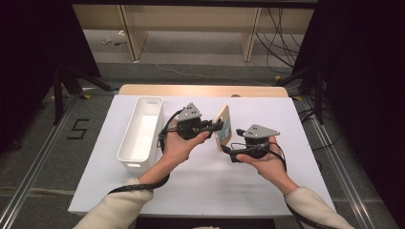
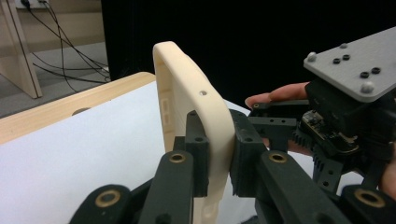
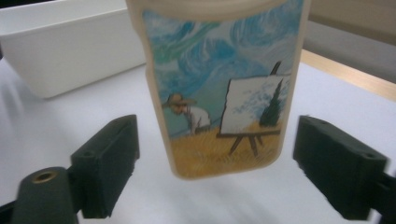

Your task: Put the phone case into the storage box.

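High view: I see the left gripper (image 1: pixel 216 127) clamping the phone case (image 1: pixel 223 127) above mid-table, white bin (image 1: pixel 125 143) left. Left gripper view: pads pinch its edge. Right gripper view: right gripper (image 3: pixel 215 172) spread wide, clear of it.

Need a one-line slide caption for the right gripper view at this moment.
Painted phone case hangs between the right gripper's open jaws, untouched, with the white bin behind.

The phone case (image 3: pixel 219 88) is cream with a painted back of swirling blue sky, yellow field and a painter at an easel, the bin (image 1: pixel 141 133) plain white, the table (image 1: pixel 267 114) white-topped with a pale wood edge.
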A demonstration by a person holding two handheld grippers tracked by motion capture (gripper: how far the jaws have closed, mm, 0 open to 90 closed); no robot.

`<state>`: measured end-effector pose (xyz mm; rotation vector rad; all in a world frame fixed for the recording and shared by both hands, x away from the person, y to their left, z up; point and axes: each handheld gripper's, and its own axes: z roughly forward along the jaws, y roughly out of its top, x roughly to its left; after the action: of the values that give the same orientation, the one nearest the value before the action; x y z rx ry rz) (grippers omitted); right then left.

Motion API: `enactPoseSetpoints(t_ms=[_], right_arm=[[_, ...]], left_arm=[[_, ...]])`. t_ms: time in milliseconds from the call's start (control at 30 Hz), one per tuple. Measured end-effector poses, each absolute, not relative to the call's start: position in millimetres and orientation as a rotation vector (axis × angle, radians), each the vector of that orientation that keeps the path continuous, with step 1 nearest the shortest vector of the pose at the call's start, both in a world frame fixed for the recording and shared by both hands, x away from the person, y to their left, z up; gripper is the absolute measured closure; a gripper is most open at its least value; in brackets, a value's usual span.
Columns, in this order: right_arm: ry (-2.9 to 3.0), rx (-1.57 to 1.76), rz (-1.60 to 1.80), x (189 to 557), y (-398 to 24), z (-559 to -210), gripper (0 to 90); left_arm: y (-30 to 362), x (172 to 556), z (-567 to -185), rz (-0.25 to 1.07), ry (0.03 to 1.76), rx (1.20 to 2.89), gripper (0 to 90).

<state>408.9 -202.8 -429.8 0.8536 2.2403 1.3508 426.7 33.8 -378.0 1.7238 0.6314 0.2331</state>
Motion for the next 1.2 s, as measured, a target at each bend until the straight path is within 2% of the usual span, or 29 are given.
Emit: enactPoseSetpoints(t_ms=[1200], right_arm=[[2.312,0.816,1.335,419,-220,-434,15.0]], left_arm=[[47,434,-372,0.190,0.529,1.816,79.9]])
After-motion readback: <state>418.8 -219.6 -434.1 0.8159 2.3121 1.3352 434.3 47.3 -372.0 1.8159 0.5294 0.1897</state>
